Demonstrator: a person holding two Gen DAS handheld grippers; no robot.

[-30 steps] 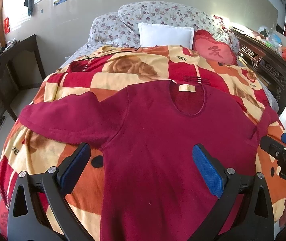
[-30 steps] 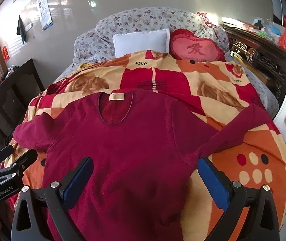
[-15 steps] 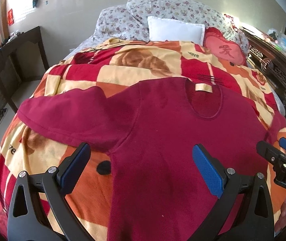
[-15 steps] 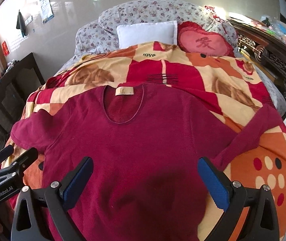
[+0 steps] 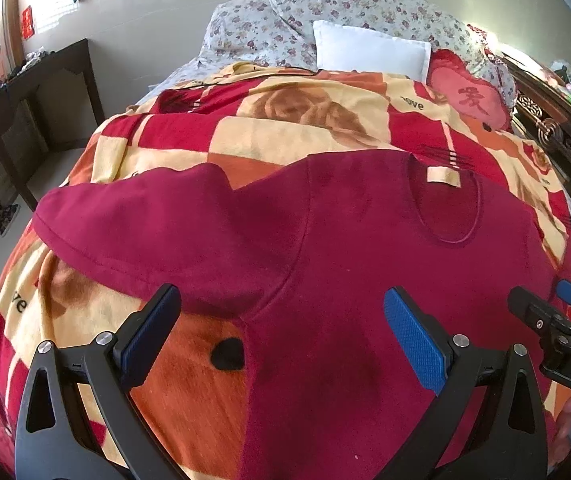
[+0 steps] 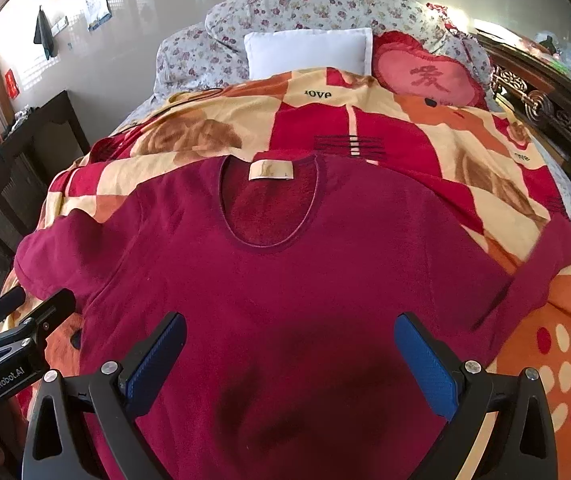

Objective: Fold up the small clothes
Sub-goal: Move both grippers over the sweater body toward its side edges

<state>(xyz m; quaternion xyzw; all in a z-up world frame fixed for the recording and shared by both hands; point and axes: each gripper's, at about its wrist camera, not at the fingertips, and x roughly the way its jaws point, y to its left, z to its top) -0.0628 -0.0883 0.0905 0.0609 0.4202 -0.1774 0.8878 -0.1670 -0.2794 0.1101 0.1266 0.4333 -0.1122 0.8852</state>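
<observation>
Lying flat and face up on the bed, the shirt is a deep red, fleecy knit with a round neck and a tan label inside the collar. Its left sleeve spreads wide toward the bed's left edge; the right sleeve runs off toward the right edge, its cuff hidden over the bed's curve. The hem is cut off at the bottom of both views. Under it lies a plush blanket in red, orange and cream checks with printed roses and dots.

The left gripper hovers open over the left armpit seam, its ribbed blue pads spread and holding nothing. The right gripper hangs open over the chest, likewise bare.

Beyond, a floral quilt is heaped behind a white pillow and a red heart cushion. A dark cabinet stands left of the bed, and a carved wood frame right.
</observation>
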